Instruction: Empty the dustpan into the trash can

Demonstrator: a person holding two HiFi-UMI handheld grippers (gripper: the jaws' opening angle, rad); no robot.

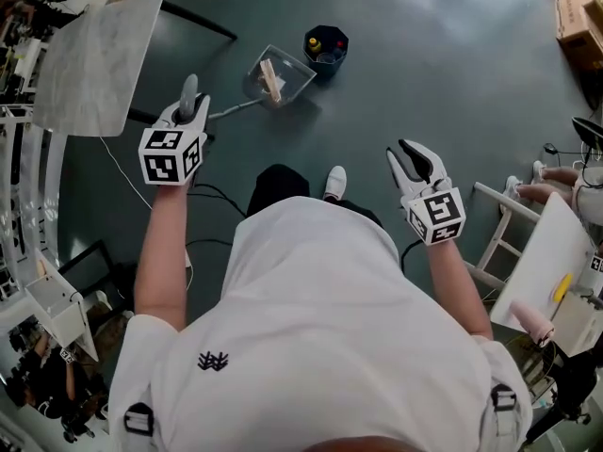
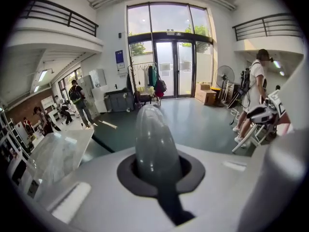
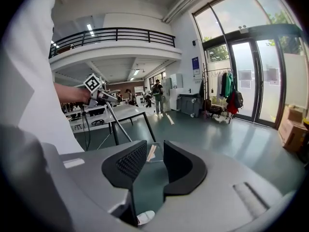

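the dark green floor (image 1: 424, 83) fills most of my head view, with a pale marble-topped table (image 1: 94, 59) at the upper left. my left gripper (image 1: 191, 109) is clamped round the grey grip of the dustpan's handle (image 2: 154, 144). the thin shaft runs from it forward and down to the pan. my right gripper (image 1: 411, 155) is held out over bare floor, jaws spread with nothing between them. the clear dustpan (image 1: 283, 83) sits low ahead of me, just beside the trash can (image 1: 326, 45); i can't tell whether it touches the floor. the can is small, dark and open-topped, with bits already inside. a few wood sticks (image 1: 271, 79) lie in the pan.
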